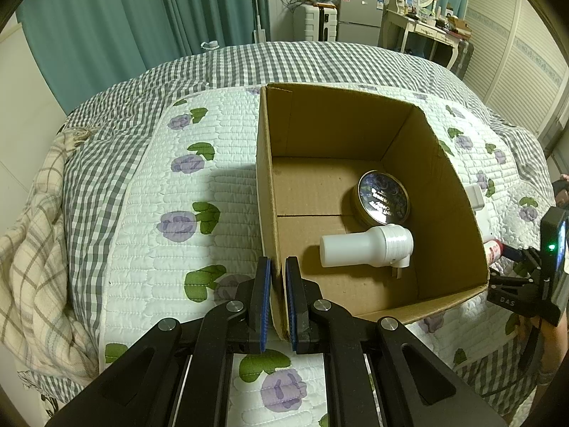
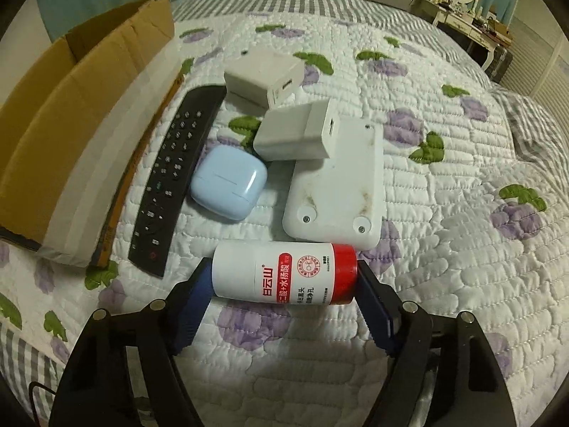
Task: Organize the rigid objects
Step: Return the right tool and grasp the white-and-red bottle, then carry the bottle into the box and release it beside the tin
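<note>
Your left tool (image 1: 278,297) is clenched on the near wall of the cardboard box (image 1: 265,178) on the bed (image 1: 199,185); a round tin (image 1: 383,197) and white plug-in device (image 1: 366,245) lie inside. Your right tool (image 2: 284,300) grips the red-capped white bottle (image 2: 284,272) end to end, just above the quilt, beside the remote (image 2: 174,174), blue earbud case (image 2: 229,182) and two chargers (image 2: 265,74).

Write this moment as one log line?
left gripper: clamps cardboard box wall | right gripper: around red-capped bottle | in box: tin

Dim indoor light, fisheye warp, dark corners.
</note>
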### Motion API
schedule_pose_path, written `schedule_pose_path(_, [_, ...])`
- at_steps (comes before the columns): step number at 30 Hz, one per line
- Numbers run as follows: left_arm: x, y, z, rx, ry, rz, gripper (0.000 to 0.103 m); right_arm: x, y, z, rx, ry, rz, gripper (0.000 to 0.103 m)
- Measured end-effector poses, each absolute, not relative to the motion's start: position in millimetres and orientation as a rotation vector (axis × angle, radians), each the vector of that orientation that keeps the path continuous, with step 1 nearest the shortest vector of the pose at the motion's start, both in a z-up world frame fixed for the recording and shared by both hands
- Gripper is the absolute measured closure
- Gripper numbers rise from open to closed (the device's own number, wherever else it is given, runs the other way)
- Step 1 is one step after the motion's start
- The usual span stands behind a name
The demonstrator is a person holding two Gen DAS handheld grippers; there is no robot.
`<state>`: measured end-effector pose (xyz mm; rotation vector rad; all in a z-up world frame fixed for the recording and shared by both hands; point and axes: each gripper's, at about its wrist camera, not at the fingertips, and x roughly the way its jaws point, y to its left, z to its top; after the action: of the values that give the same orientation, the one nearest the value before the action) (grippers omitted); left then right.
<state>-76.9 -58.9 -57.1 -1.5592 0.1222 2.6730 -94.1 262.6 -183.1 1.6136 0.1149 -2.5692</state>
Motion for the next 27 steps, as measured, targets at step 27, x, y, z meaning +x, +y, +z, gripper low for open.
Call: schedule_pose_path(27, [-77, -61, -58, -1.570, 0.119, 2.662, 0.095, -126, 146, 5, 0.936, 0.271, -2.562, 0.027])
